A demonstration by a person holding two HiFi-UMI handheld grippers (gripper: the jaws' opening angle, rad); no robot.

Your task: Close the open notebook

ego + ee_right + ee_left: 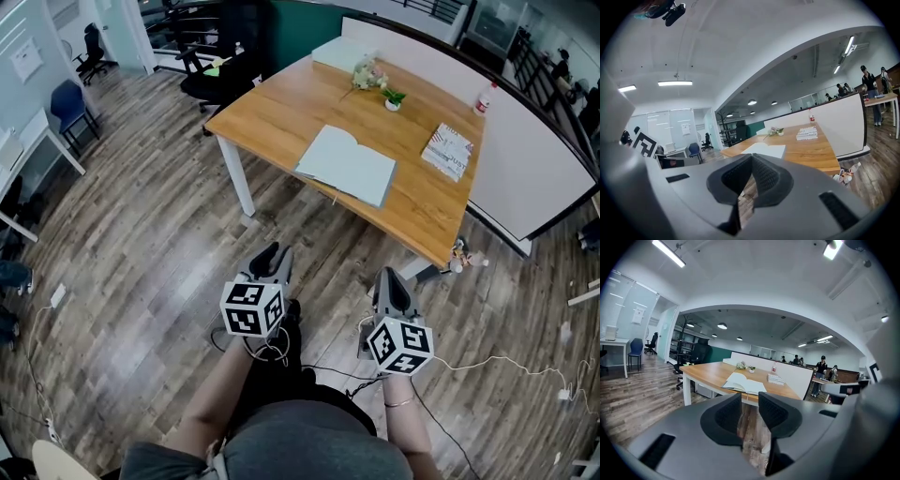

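Notebook (345, 165) lies open by near edge of table (281, 108), untouched; left gripper (268, 256) jaws parted, empty; right gripper (392, 281) clenched, empty; both well apart from table; whole closing left.

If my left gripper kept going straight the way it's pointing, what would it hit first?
Probably the near edge of the wooden table, just under the open notebook. Nothing shows between the left gripper and it, though depth is unclear.

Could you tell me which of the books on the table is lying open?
The pale notebook near the table's front edge lies open; the patterned book to its right is closed.
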